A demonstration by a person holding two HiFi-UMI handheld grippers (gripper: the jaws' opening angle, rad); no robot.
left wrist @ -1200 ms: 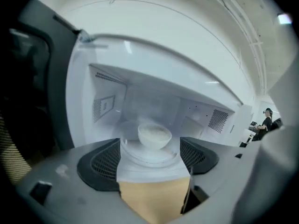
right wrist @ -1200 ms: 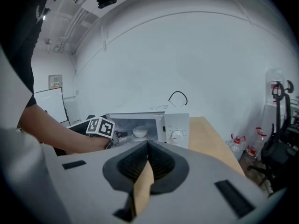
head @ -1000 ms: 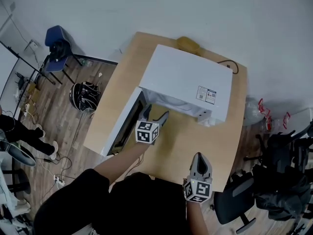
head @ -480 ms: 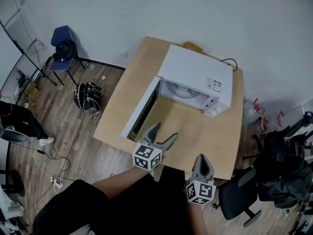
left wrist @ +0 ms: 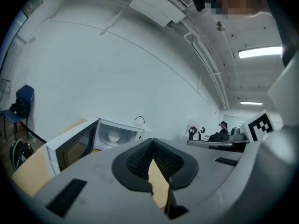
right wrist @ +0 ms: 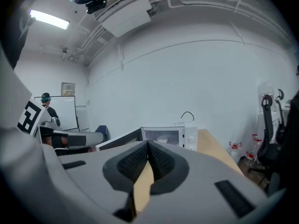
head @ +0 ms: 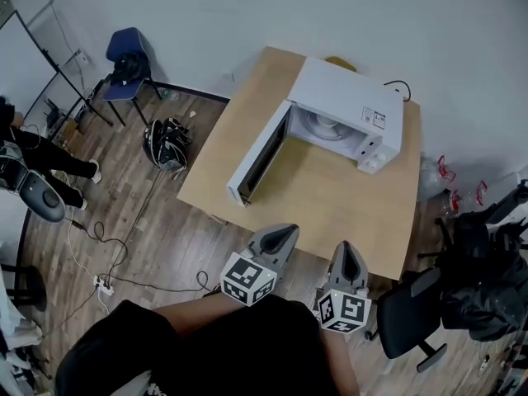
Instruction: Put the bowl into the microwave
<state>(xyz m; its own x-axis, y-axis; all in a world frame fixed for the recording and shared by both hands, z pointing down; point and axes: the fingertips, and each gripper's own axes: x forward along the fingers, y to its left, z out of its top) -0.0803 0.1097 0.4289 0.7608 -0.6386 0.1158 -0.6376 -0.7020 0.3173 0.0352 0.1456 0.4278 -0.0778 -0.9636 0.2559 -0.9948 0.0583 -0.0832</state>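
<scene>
The white microwave (head: 351, 110) stands at the far end of the wooden table (head: 330, 209), its door (head: 260, 157) swung wide open to the left. A pale bowl (head: 322, 125) sits inside the cavity; it also shows in the left gripper view (left wrist: 113, 136) and the right gripper view (right wrist: 163, 139). My left gripper (head: 284, 234) hangs over the floor just short of the table's near edge, jaws shut and empty (left wrist: 153, 146). Beside it my right gripper (head: 346, 251) is shut on nothing too (right wrist: 148, 148). Both point towards the microwave from well back.
A blue chair (head: 130, 56) stands at the far left, with a dark bag (head: 165, 143) on the wooden floor near it. Cables (head: 103, 283) trail over the floor at the left. A black office chair (head: 412, 320) sits close on my right.
Both grippers have drawn back from the microwave to beyond the table's near edge. The left jaws, open before, have closed. The microwave now looks farther away.
</scene>
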